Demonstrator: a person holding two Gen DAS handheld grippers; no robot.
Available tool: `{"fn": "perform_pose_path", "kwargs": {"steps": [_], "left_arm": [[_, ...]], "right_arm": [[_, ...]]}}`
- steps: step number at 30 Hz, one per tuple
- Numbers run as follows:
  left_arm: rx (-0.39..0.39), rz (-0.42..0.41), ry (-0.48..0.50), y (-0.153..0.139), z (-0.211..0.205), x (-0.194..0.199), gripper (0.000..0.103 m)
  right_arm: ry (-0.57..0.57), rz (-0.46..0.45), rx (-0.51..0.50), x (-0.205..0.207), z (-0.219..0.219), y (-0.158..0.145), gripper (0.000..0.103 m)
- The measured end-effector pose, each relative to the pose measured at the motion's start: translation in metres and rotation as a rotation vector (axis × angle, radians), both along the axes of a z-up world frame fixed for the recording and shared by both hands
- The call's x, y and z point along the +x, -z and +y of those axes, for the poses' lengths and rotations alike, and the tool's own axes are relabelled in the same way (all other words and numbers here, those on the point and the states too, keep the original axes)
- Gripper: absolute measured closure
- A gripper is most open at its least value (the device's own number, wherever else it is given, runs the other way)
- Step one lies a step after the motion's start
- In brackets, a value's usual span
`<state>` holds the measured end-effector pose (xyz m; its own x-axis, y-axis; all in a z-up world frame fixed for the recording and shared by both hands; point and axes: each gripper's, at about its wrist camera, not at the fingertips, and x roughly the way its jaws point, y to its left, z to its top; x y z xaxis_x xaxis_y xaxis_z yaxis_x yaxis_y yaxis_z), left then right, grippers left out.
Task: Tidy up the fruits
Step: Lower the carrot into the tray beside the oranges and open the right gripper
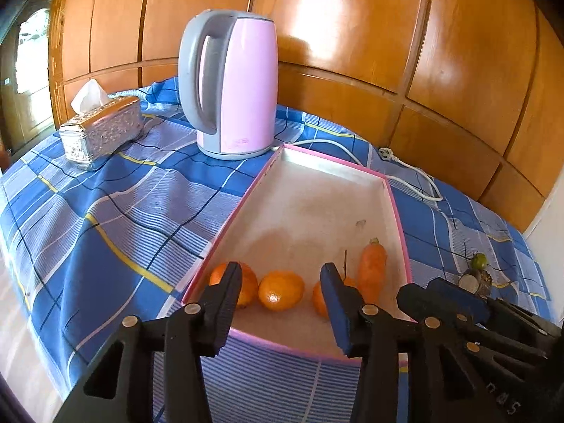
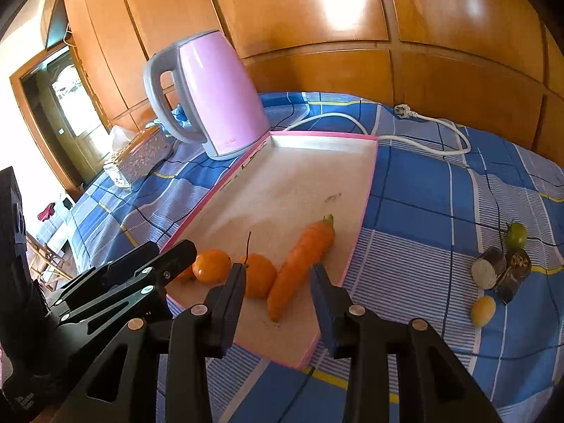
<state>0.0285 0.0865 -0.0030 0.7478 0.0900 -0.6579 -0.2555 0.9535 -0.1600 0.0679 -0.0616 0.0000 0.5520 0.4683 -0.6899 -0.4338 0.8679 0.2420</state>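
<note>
Three oranges and a carrot lie at the near end of the pink-rimmed tray.

Left gripper (image 1: 282, 283) hovers released above the middle orange (image 1: 281, 289); right gripper (image 2: 278, 275) stands released, its jaws either side of the carrot (image 2: 299, 264), not pressing it. Tray (image 2: 366, 190) sits on the blue checked cloth (image 2: 423, 211), the pink kettle (image 1: 236, 84) just beyond its far-left corner; a yellow fruit (image 2: 483, 311) and a green one (image 2: 516, 235) lie right of the tray.

A shallow pink-rimmed tray (image 2: 366, 183) lies flat on the checked cloth. At its near end sit three oranges (image 1: 281, 289) in a row — the one at 3 o'clock carries a thin dark stem. Just beside that one lies a carrot (image 2: 299, 264), its stubby green top pointing toward 1 o'clock. Outside the tray, at 3 o'clock, a small yellow fruit (image 2: 483, 311) and a green one (image 2: 516, 234) lie on the cloth.
</note>
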Motion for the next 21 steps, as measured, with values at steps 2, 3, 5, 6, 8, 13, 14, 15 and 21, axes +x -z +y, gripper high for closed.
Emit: {"fn": "perform_pose_path", "kwargs": {"steps": [2, 3, 5, 6, 8, 13, 14, 15, 21], "left_arm": [[0.001, 0.001, -0.002, 0.000, -0.001, -0.003, 0.056], [0.003, 0.000, -0.003, -0.001, -0.002, -0.005, 0.056], [0.008, -0.004, -0.004, -0.001, -0.004, -0.008, 0.056], [0.010, -0.005, -0.003, -0.002, -0.005, -0.009, 0.056], [0.013, -0.008, -0.002, -0.002, -0.007, -0.013, 0.056], [0.043, -0.025, 0.003, -0.006, -0.015, -0.023, 0.056], [0.052, -0.028, 0.004, -0.007, -0.017, -0.025, 0.056], [0.062, -0.033, 0.005, -0.008, -0.019, -0.027, 0.056], [0.106, -0.057, 0.030, -0.015, -0.032, -0.037, 0.056]], "right_arm": [[0.004, -0.005, -0.002, -0.004, -0.001, -0.001, 0.065], [0.007, -0.007, -0.004, -0.006, -0.002, -0.001, 0.065], [0.012, -0.012, -0.009, -0.009, -0.003, -0.002, 0.065], [0.015, -0.015, -0.012, -0.010, -0.004, -0.002, 0.065], [0.024, -0.022, -0.021, -0.014, -0.006, -0.003, 0.065], [0.052, -0.045, -0.039, -0.022, -0.013, -0.006, 0.065], [0.058, -0.050, -0.040, -0.024, -0.015, -0.006, 0.065], [0.067, -0.057, -0.042, -0.027, -0.018, -0.007, 0.065], [0.107, -0.083, -0.053, -0.040, -0.032, -0.012, 0.065]]}}
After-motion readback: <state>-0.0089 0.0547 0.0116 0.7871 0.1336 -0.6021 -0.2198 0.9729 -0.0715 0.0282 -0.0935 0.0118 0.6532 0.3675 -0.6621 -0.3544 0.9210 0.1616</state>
